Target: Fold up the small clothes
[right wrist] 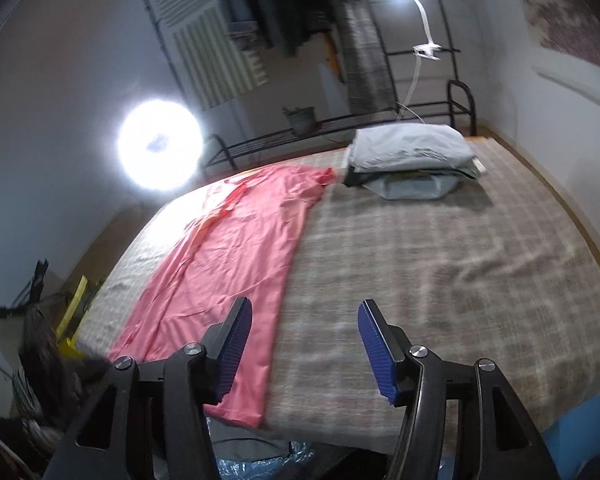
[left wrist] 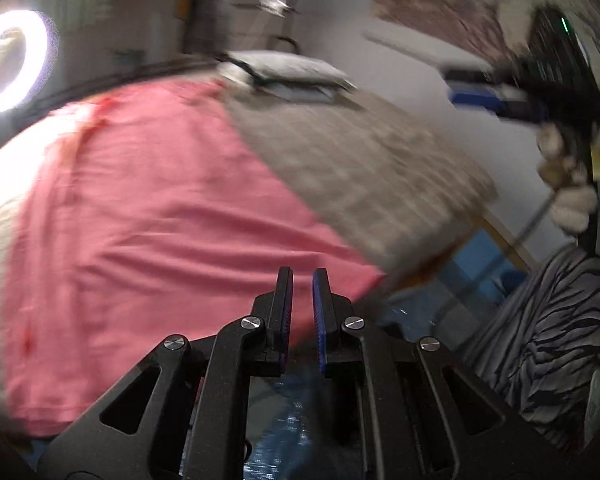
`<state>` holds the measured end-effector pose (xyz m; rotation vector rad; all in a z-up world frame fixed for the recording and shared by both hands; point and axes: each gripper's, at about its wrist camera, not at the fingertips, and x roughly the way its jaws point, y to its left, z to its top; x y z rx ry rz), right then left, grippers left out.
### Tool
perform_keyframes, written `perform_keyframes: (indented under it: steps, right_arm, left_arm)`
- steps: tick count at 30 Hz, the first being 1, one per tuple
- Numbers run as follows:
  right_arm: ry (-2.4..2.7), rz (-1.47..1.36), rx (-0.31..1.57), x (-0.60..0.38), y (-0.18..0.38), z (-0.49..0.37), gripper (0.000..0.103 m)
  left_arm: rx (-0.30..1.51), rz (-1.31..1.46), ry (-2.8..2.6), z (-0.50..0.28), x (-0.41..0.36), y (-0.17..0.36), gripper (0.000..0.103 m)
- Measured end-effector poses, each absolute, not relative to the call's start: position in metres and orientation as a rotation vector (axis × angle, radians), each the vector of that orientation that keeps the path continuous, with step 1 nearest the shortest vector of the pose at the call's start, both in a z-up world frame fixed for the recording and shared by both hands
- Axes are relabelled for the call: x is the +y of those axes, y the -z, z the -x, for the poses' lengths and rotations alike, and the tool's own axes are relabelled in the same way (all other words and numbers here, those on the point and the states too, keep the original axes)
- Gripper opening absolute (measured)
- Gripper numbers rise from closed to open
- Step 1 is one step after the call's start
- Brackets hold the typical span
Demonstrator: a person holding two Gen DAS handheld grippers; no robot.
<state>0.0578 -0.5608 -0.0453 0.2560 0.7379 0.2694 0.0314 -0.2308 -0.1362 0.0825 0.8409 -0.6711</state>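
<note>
We see the pink shirt [right wrist: 236,256] lying along the bed's [right wrist: 440,264] left edge, long axis toward the pillows. The left gripper [left wrist: 302,304], nearly closed and empty, is nearer; the right gripper [right wrist: 304,340] stands open, empty.

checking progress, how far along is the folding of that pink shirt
Done: the pink garment lies on the bed folded lengthwise into a long strip. In hand: nothing; left gripper nearly shut and empty, right gripper open above the bedcover. Left: crosswise folds.
</note>
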Motion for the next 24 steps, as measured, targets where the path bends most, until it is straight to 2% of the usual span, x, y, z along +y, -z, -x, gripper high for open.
perform_keyframes:
  steps: [1,3,5,6,11,12,13,14,17,24]
  right_arm:
    - [-0.263,-0.271,0.739,-0.566,0.046,-0.060,0.058]
    - [-0.265,-0.307,0.738,-0.578,0.046,-0.065,0.059]
    - [-0.273,-0.340,0.731,-0.587,0.046,-0.070,0.059]
    - [-0.280,-0.362,0.730,-0.592,0.047,-0.074,0.059]
    - [-0.307,-0.409,0.747,-0.604,0.052,-0.095,0.059]
    - [-0.316,-0.409,0.754,-0.604,0.054,-0.101,0.059]
    - [-0.326,-0.410,0.758,-0.605,0.056,-0.105,0.059]
    - [-0.336,-0.413,0.762,-0.605,0.057,-0.110,0.059]
    - [-0.363,-0.432,0.772,-0.606,0.060,-0.126,0.059]
    - [-0.389,-0.477,0.811,-0.590,0.074,-0.194,0.059]
  left_arm:
    - [0.851,-0.106,0.697,-0.031,-0.248,0.141,0.008]
    - [0.853,-0.142,0.722,-0.029,-0.270,0.147,0.017]
    - [0.854,-0.166,0.738,-0.025,-0.286,0.153,0.045]
    - [0.857,-0.179,0.737,-0.024,-0.292,0.157,0.047]
    - [0.895,-0.213,0.678,-0.032,-0.300,0.176,0.048]
    - [0.897,-0.195,0.671,-0.036,-0.297,0.177,0.047]
    - [0.895,-0.186,0.667,-0.038,-0.295,0.178,0.041]
    - [0.886,-0.198,0.655,-0.040,-0.295,0.179,0.027]
    - [0.867,-0.215,0.647,-0.046,-0.292,0.181,0.004]
    - [0.923,0.051,0.666,-0.057,-0.262,0.162,0.002]
